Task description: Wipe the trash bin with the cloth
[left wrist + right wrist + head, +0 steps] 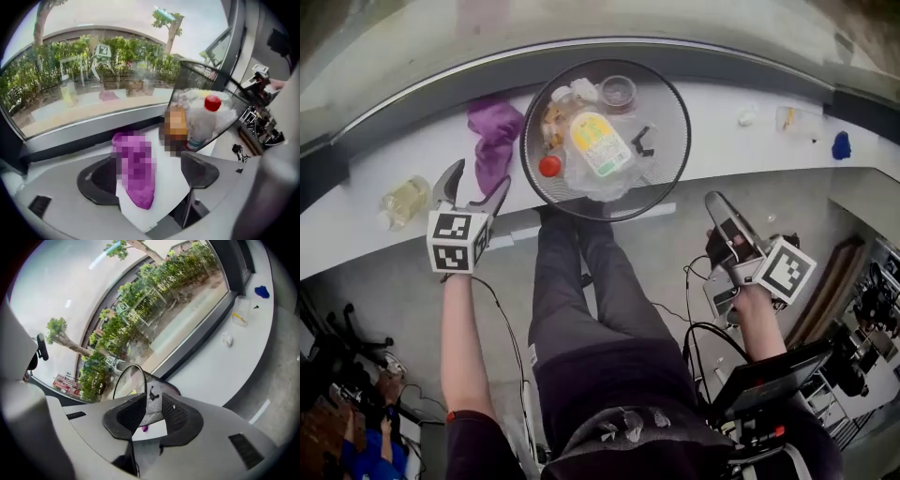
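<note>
The yellow-green label on the bottle [598, 142] in the mesh trash bin [673, 112] is too small to read. The bin stands at the white ledge's [741, 150] front edge, top centre, with bare ledge to its right. Your left gripper [476, 180] gapes wide and holds nothing (the purple cloth [495, 131] lies right at its tips, left of the bin). Your right gripper [719, 208], lower right, is slightly parted and empty.

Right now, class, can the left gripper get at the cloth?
Probably yes. The left gripper hangs with jaws wide apart just short of the cloth, which lies bare on the ledge beside the bin; nothing shows between them.
</note>
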`<state>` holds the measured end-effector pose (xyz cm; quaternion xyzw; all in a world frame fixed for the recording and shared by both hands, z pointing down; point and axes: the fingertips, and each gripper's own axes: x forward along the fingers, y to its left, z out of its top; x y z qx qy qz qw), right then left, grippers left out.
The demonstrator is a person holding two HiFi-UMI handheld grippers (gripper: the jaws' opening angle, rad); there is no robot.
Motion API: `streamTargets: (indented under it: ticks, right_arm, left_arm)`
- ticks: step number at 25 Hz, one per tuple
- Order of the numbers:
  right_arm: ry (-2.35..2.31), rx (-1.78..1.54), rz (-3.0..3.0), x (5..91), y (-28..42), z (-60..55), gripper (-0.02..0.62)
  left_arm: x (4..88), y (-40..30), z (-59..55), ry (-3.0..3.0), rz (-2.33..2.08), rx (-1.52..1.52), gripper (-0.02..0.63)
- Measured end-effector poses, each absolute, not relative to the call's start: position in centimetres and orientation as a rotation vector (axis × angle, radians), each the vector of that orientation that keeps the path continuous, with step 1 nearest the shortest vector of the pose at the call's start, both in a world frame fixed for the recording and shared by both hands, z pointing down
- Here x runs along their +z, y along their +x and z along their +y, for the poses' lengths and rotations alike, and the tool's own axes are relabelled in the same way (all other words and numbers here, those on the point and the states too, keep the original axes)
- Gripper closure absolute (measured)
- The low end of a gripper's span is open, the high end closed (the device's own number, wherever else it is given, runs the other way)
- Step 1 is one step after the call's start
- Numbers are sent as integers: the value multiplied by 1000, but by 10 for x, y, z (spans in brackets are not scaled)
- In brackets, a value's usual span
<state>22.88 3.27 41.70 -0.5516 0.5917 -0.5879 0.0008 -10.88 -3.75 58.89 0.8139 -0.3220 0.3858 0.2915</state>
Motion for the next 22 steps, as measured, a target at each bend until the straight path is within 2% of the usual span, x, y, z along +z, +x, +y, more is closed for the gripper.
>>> streamTargets:
  ticks: [3, 7, 8, 9, 10, 11, 16, 22]
  right_arm:
    - [-1651, -1712, 1920, 384, 223, 7, 499]
    - [-1555, -1574, 2106, 306, 216, -8, 502]
    - [-1493, -1502, 2187, 281, 208, -19, 536]
    - [-1431, -1435, 2268, 258, 198, -27, 596]
    - [-1372, -1389, 2344, 237, 186, -30, 597]
    - [-1312, -1360, 2413, 218, 173, -27, 597]
    - [-935, -1153, 2630, 139, 110, -22, 597]
    - [-681, -1058, 2759, 101, 70, 11, 597]
  left_arm:
    - [517, -101, -47, 2298, -902, 895, 229]
    - [370, -70, -60, 2489, -957, 643, 233]
    - [332, -63, -66, 2545, -963, 589, 265]
    - [295, -56, -70, 2597, -964, 543, 333]
    - [261, -50, -66, 2636, -955, 509, 437]
    - [231, -43, -57, 2662, -935, 487, 611]
    - [138, -6, -14, 2823, -889, 526, 612]
    - [117, 4, 40, 2850, -850, 611, 612]
